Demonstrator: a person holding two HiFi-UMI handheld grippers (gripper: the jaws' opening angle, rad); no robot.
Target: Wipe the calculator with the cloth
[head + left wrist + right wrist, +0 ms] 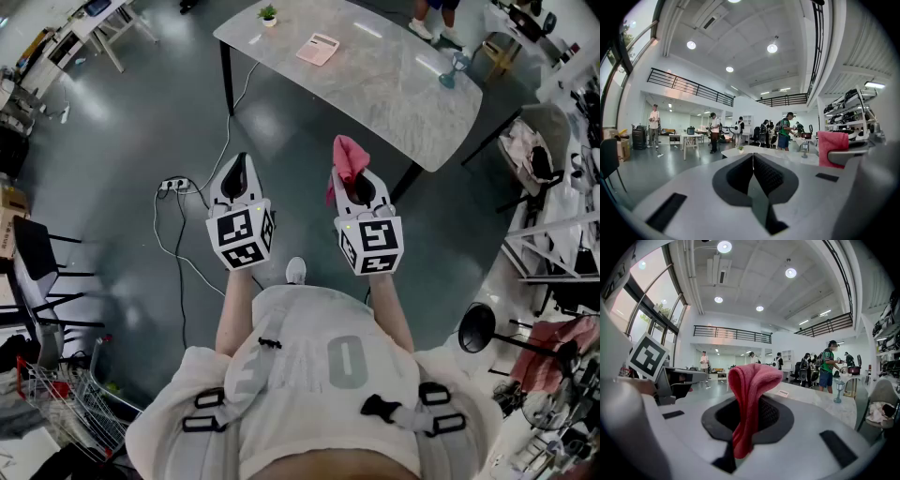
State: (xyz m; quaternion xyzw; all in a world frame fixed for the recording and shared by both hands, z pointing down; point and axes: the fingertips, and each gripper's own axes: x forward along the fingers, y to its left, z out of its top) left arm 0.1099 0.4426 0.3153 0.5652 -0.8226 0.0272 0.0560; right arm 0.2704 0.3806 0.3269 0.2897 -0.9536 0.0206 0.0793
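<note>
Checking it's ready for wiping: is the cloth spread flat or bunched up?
Bunched: the cloth rises as a folded hump, pinched in the right gripper.

Open floor (291,131) lies between the left gripper (240,161), the right gripper (360,178) and the marble surface (394,89) ahead. Most of that surface is bare. The calculator (317,49) has clear room all round, with a potted plant (269,14) near the far-left corner and a small lamp (453,67) at the right edge. A power strip (174,185) and its cable (178,253) trail across the floor at left.
</note>
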